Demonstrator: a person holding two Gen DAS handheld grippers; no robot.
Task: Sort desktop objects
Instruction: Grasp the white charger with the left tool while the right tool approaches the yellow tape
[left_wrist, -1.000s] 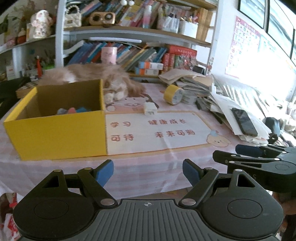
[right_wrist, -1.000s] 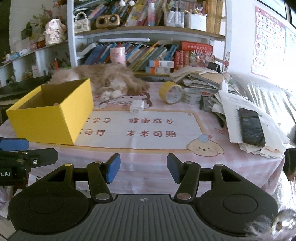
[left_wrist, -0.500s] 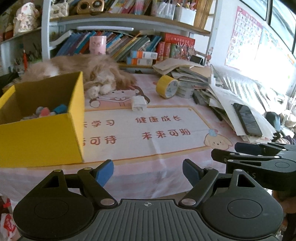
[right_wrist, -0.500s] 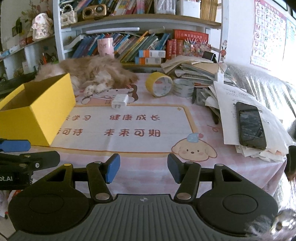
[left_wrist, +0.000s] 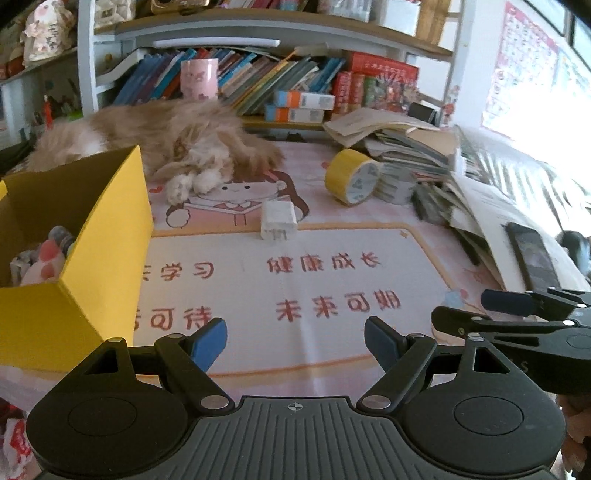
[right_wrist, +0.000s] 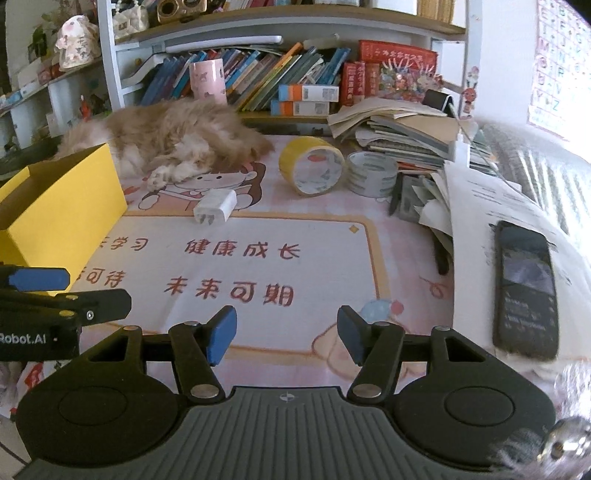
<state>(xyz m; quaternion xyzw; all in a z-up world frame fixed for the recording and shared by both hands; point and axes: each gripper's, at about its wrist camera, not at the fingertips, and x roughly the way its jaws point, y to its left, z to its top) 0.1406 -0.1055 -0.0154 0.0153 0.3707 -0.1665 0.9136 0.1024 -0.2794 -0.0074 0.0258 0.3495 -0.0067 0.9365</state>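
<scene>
Both grippers have advanced over the near edge of the worktop (right_wrist: 406, 229) since a second ago, so everything on it looms larger. The left gripper (left_wrist: 295, 341) hangs with its jaws apart and empty, and the right gripper (right_wrist: 287, 338) matches it, jaws apart with nothing between them. The white charger plug (left_wrist: 278, 220) lies on the printed mat (left_wrist: 295, 280), ahead of both grippers and well apart from them; it has not shifted. The yellow box (left_wrist: 74, 258), earlier broad across the left view, now sits at that view's left edge with a few small items inside. The yellow tape roll (right_wrist: 312, 166) stands on edge just beside a clear tape roll (right_wrist: 373, 173). A phone (right_wrist: 526, 288) rests on loose papers to the right, and a cat (left_wrist: 166, 136) lies behind the box.
</scene>
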